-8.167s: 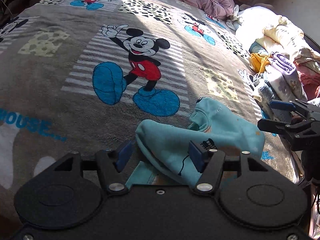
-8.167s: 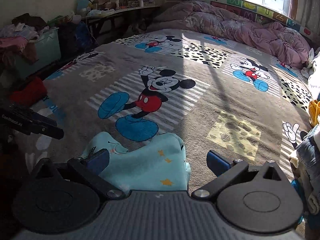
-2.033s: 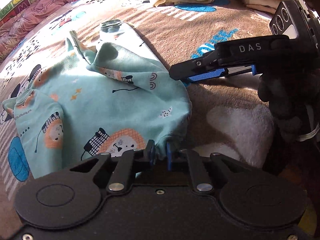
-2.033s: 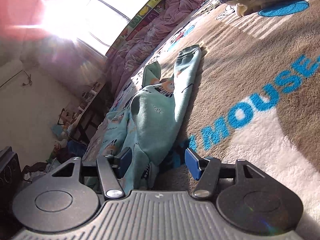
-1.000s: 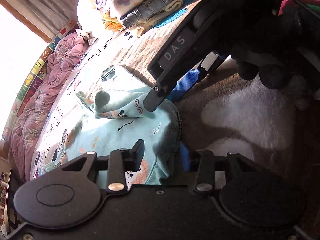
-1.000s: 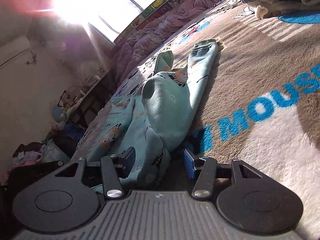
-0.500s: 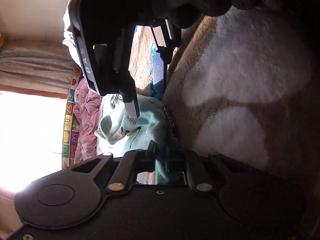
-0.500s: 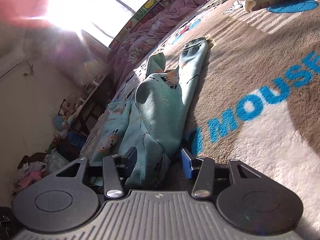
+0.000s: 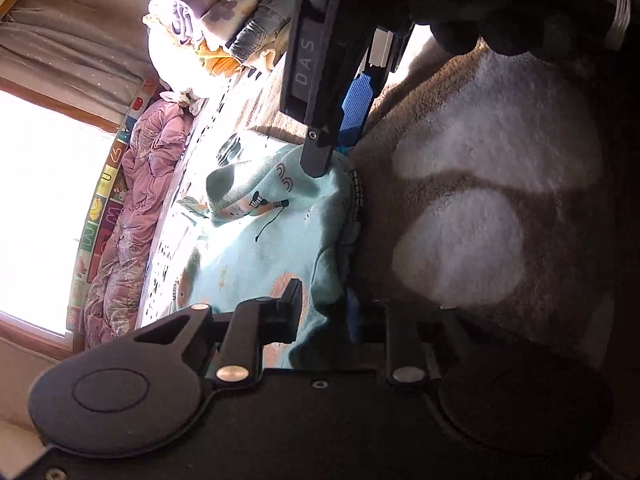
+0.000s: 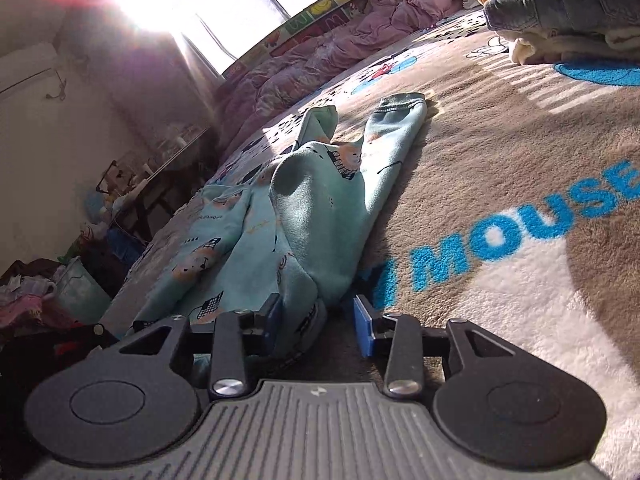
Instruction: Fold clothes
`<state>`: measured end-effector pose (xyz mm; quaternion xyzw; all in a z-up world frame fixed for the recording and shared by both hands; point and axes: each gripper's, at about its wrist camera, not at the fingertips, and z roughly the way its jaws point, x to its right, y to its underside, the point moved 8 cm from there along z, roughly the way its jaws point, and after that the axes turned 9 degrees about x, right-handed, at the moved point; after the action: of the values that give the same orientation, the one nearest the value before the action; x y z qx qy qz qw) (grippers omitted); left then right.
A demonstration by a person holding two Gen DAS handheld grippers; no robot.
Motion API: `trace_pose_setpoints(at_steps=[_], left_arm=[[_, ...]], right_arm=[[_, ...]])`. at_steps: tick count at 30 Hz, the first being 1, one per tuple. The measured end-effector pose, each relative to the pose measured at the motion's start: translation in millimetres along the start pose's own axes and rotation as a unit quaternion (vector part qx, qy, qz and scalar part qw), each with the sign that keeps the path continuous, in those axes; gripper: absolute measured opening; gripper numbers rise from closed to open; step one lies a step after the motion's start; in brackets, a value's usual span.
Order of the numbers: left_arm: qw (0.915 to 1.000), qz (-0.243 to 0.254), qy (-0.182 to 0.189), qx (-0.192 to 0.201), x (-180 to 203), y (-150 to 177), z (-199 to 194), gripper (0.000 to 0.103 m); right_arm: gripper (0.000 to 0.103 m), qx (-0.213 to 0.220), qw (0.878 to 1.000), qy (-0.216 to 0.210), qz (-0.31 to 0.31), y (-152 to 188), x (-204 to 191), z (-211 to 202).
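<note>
Soft matt knit cloth is seen in the teal garment (image 10: 312,216); the blanket (image 10: 520,184) is fuzzy plush; gripper bodies are matt black plastic.

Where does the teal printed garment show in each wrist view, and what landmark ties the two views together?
Left wrist: teal printed garment at centre-left, its edge between the left gripper fingers.
Right wrist: garment at centre-left, running away from the right gripper.
Shared landmark: pink quilt below the window.

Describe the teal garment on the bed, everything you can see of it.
The teal garment is soft, fleecy-looking fabric printed with small orange animals, stars and black doodles. It lies rumpled on the brown blanket, one cuffed sleeve stretched away. Its near edge sits between the open fingers of the right gripper and left gripper.
</note>
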<state>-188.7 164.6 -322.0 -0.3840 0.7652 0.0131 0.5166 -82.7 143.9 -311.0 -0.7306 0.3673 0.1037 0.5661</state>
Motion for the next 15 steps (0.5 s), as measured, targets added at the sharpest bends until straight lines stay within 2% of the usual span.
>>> trace_pose_setpoints(at_steps=[3, 6, 7, 9, 11, 12, 15], left_arm=[[0.9991, 0.042, -0.003, 0.004, 8, 1, 5, 0.007], [0.9924, 0.117, 0.036, -0.008, 35, 22, 7, 0.000], [0.9913, 0.127, 0.035, -0.005, 35, 23, 5, 0.000], [0.9927, 0.103, 0.061, -0.016, 22, 22, 2, 0.000], [0.9934, 0.057, 0.095, -0.027, 6, 17, -3, 0.011], [0.9938, 0.038, 0.102, -0.025, -1, 13, -6, 0.014], [0.9957, -0.004, 0.092, -0.011, -14, -2, -14, 0.014]], right_arm=[[0.040, -0.004, 0.999, 0.016, -0.042, 3, -4, 1], [0.038, -0.008, 0.996, 0.031, -0.083, 6, -8, 2], [0.039, -0.010, 0.995, 0.036, -0.097, 6, -9, 2], [0.039, -0.007, 0.993, 0.038, -0.110, 7, -12, 0], [0.039, 0.000, 0.995, 0.029, -0.092, 3, -12, -7], [0.039, 0.004, 0.996, 0.023, -0.082, 1, -12, -10], [0.040, 0.012, 0.998, 0.017, -0.062, -6, -9, -15]])
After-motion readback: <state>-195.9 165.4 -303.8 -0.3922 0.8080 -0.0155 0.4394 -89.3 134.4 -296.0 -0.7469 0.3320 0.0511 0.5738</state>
